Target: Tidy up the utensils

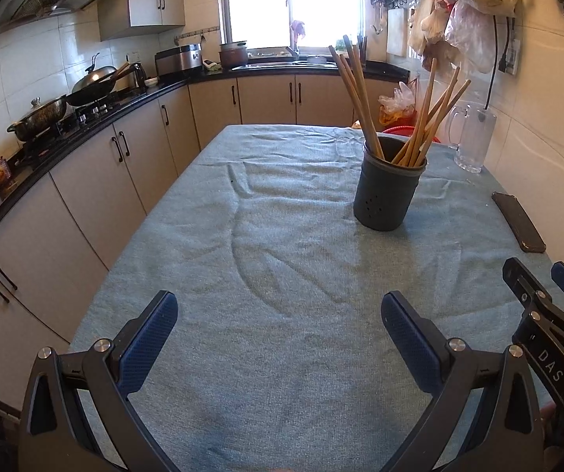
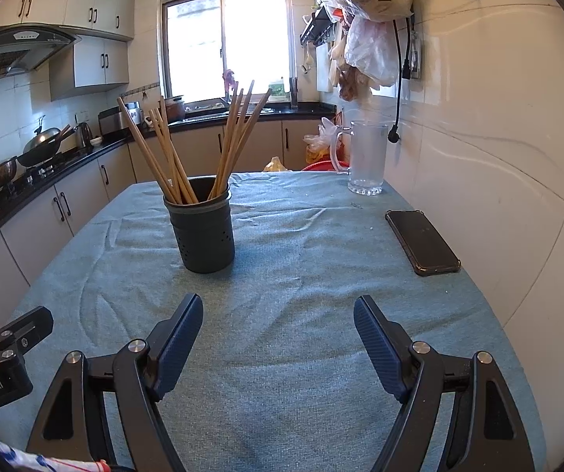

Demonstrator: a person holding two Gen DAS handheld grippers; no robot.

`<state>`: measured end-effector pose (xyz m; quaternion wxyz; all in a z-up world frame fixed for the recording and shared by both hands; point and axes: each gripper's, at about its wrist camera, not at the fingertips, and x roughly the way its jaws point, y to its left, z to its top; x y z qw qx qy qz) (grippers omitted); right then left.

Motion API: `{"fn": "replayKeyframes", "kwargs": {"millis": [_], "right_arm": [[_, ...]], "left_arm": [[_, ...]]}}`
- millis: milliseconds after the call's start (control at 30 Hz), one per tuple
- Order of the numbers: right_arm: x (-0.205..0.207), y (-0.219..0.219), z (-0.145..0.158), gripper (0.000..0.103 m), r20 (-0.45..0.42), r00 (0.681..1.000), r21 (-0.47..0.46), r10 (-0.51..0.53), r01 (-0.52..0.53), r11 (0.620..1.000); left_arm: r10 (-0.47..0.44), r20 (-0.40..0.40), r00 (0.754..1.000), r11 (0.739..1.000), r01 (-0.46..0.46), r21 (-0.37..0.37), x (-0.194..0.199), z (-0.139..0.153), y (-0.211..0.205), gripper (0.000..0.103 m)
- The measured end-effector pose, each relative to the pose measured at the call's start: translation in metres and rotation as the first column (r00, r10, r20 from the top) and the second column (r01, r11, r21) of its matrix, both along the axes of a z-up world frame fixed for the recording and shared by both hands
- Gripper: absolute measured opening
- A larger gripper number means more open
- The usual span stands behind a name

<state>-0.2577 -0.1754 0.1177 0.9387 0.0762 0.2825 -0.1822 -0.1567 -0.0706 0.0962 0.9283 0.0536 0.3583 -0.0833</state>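
Observation:
A dark grey holder (image 1: 388,187) with small holes stands upright on the blue cloth-covered table (image 1: 266,259). Several wooden chopsticks (image 1: 360,98) stand in it, fanned out. It also shows in the right wrist view (image 2: 203,232) with the chopsticks (image 2: 238,133). My left gripper (image 1: 278,334) is open and empty, low over the near table, the holder ahead and to its right. My right gripper (image 2: 278,340) is open and empty, the holder ahead and to its left. The right gripper also shows at the left wrist view's right edge (image 1: 553,295).
A black phone (image 2: 421,242) lies flat near the right table edge, by the tiled wall. A clear glass mug (image 2: 364,157) stands at the far right corner. A kitchen counter (image 1: 85,118) with pots runs along the left, beyond a narrow aisle.

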Motion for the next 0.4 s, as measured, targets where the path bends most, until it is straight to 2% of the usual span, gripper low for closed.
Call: {"fn": "replayKeyframes", "kwargs": {"millis": [400], "right_arm": [[0.0066, 0.0019, -0.0078, 0.084, -0.037, 0.999, 0.003, 0.023, -0.022, 1.0]], "left_arm": [[-0.003, -0.025, 1.0, 1.0, 0.003, -0.01, 0.0047, -0.0034, 0.0013, 0.103]]}}
